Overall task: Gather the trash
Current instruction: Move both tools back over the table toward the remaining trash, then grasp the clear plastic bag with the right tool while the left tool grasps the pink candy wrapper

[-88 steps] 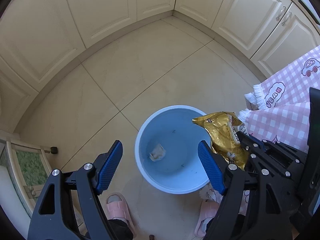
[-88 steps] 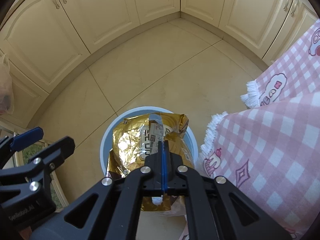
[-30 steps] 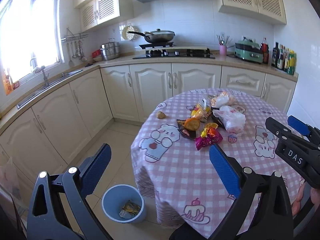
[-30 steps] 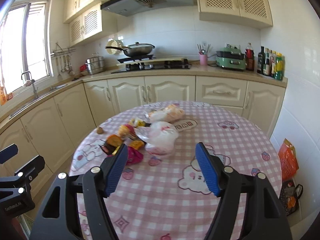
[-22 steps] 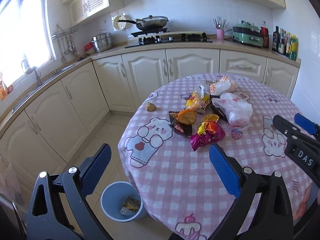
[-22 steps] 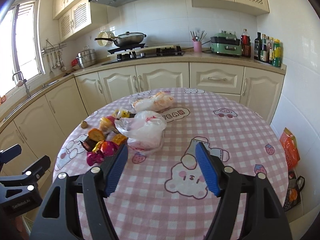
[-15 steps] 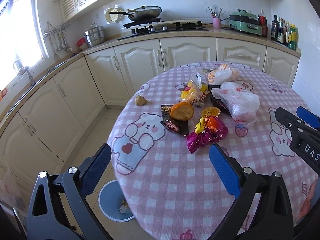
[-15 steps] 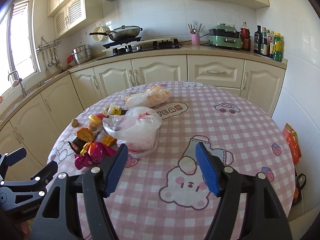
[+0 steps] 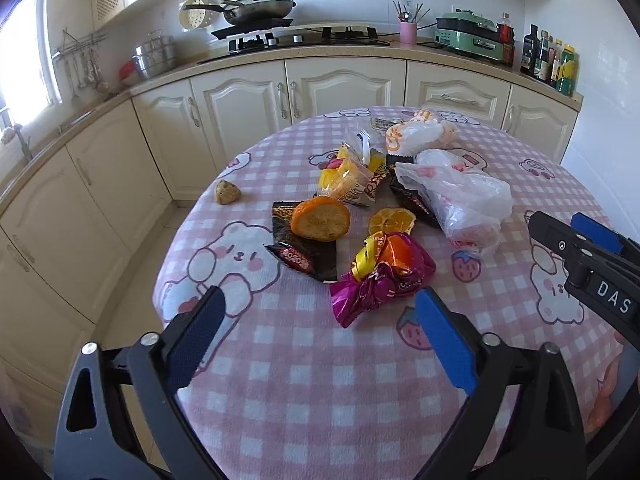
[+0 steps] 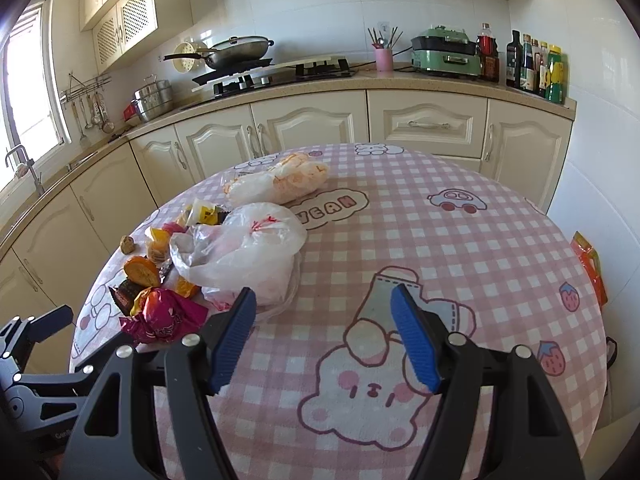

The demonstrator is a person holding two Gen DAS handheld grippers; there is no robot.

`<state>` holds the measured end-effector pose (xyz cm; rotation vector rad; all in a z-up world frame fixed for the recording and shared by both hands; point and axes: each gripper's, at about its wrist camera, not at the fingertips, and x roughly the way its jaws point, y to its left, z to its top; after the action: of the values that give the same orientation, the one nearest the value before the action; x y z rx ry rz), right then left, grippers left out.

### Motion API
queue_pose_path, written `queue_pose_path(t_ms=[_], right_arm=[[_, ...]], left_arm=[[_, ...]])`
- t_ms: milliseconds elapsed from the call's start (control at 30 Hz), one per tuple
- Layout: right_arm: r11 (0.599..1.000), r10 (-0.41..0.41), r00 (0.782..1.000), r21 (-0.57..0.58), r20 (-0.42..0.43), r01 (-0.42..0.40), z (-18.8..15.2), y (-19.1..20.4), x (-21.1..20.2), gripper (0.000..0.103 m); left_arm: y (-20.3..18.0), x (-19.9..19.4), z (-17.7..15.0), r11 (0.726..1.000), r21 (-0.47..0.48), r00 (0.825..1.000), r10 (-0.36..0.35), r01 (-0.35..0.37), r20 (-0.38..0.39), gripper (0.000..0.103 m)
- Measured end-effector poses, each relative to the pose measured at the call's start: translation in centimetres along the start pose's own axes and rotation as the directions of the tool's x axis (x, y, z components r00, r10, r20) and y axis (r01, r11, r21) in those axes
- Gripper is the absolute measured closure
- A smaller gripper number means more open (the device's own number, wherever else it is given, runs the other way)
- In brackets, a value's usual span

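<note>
On the round table (image 9: 400, 400) most of the trash is still waiting: a crinkly pink wrapper (image 9: 380, 280), orange peel (image 9: 320, 220), plastic bags (image 10: 240, 256). Left gripper (image 9: 320, 336), just closing slightly, and right gripper (image 10: 324, 336) are both wide and empty.

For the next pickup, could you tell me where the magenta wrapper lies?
The magenta wrapper lies on the table's near left side, just ahead of the open left hand-held gripper.

Cream cabinets (image 10: 428, 124), white tiled wall (image 10: 320, 8), window (image 10: 24, 76) probably sunlit.
</note>
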<state>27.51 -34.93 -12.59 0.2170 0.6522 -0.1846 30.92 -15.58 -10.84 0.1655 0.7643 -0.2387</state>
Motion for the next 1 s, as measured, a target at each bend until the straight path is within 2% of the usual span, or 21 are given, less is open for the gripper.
queue_pose_path(t_ms=[100, 133, 200, 267, 300, 333, 400, 500, 667, 700, 733, 767, 867, 900, 1000], right_arm=[[1.000, 0.005, 1.000, 0.004, -0.006, -0.005, 0.2, -0.1, 0.4, 0.034], [1.000, 0.007, 1.000, 0.004, -0.006, -0.007, 0.3, -0.1, 0.5, 0.034], [1.000, 0.009, 1.000, 0.005, -0.009, -0.009, 0.5, -0.1, 0.8, 0.034], [1.000, 0.021, 1.000, 0.009, -0.008, -0.021, 0.8, 0.0, 1.0, 0.034], [1.000, 0.026, 1.000, 0.013, -0.003, -0.026, 1.0, 0.0, 1.0, 0.034], [0.999, 0.034, 0.999, 0.017, 0.003, -0.034, 1.1, 0.1, 1.0, 0.034], [0.998, 0.058, 0.998, 0.033, 0.027, -0.059, 1.5, 0.2, 0.7, 0.034], [0.994, 0.097, 0.995, 0.052, 0.033, -0.098, 2.3, 0.6, 1.0, 0.034], [0.981, 0.187, 0.980, 0.072, -0.062, -0.182, 2.9, 2.1, 4.1, 0.035], [0.975, 0.210, 0.974, 0.092, -0.089, -0.202, 2.8, 2.2, 4.8, 0.042], [0.973, 0.219, 0.970, 0.099, -0.102, -0.209, 2.7, 2.2, 5.2, 0.064], [0.975, 0.215, 0.970, 0.091, -0.113, -0.205, 2.6, 2.3, 5.3, 0.064], [0.976, 0.208, 0.974, 0.078, -0.087, -0.202, 2.5, 2.2, 4.3, 0.093], [0.979, 0.195, 0.978, 0.073, -0.071, -0.190, 2.5, 2.1, 3.6, 0.097], [0.986, 0.163, 0.986, 0.050, -0.031, -0.161, 2.4, 2.0, 1.4, 0.098]], left_arm=[[-0.1, 0.9, 0.4, 0.999, -0.008, 0.999, -0.036, 0.036, -0.009, 0.016], [-0.3, 1.2, 0.6, 0.999, -0.002, 0.999, -0.046, 0.046, -0.013, 0.019], [-0.6, 2.0, 0.9, 0.998, 0.003, 0.997, -0.061, 0.062, -0.036, 0.034], [-0.8, 2.8, 1.1, 0.994, -0.003, 0.993, -0.106, 0.106, -0.061, 0.042], [-0.9, 3.1, 1.0, 0.993, -0.002, 0.991, -0.118, 0.118, -0.071, 0.062], [-1.1, 3.5, 1.0, 0.990, 0.000, 0.986, -0.140, 0.141, -0.088, 0.076], [-1.0, 3.7, 0.7, 0.981, -0.026, 0.976, -0.195, 0.193, -0.096, 0.094], [-0.9, 3.4, 0.5, 0.979, -0.035, 0.976, -0.204, 0.201, -0.076, 0.094], [-0.3, 2.4, 0.6, 0.977, -0.034, 0.976, -0.214, 0.212, -0.042, 0.095], [-0.2, 2.0, 0.7, 0.976, -0.031, 0.976, -0.216, 0.215, -0.033, 0.095], [-0.1, 1.7, 0.8, 0.976, -0.029, 0.976, -0.218, 0.217, -0.026, 0.095], [-0.1, 1.2, 0.8, 0.975, -0.026, 0.975, -0.222, 0.221, -0.017, 0.095], [0.4, 0.3, 0.8, 0.972, -0.030, 0.973, -0.232, 0.232, 0.002, 0.095], [0.6, -0.1, 0.8, 0.971, -0.035, 0.972, -0.234, 0.235, 0.012, 0.095], [1.1, -1.6, 0.8, 0.969, -0.046, 0.970, -0.241, 0.243, 0.042, 0.095]])
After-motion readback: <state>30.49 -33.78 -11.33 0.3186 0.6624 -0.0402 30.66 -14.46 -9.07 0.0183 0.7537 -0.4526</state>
